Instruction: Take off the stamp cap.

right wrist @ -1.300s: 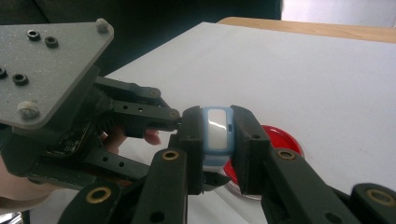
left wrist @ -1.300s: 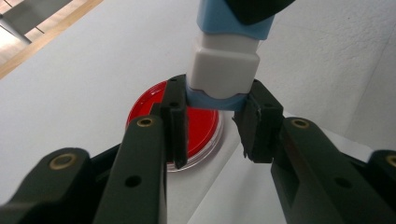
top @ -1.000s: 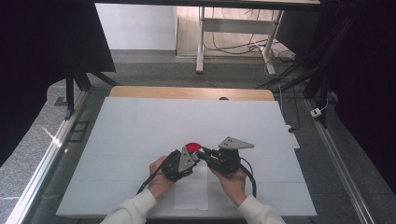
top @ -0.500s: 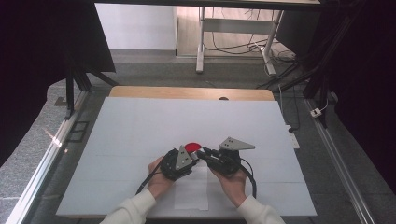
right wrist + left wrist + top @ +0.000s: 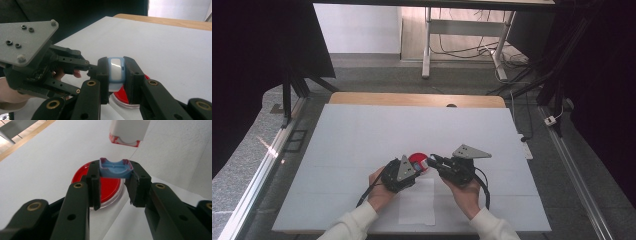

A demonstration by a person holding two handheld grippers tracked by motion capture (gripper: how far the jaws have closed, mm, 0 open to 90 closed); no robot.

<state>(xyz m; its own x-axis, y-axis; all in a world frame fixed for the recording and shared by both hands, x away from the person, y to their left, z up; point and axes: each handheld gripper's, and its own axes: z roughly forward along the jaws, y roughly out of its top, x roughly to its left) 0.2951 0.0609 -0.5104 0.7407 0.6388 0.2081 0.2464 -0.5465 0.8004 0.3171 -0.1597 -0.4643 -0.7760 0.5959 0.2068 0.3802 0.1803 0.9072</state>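
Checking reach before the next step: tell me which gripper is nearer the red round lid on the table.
Left. The left gripper sits over the red lid's near edge, clamping a small blue piece; the right gripper is just beside the lid.

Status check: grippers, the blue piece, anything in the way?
Left gripper shut on blue piece. Right gripper shut on white piece with blue rim. Both held over red disc. Nothing in the way.
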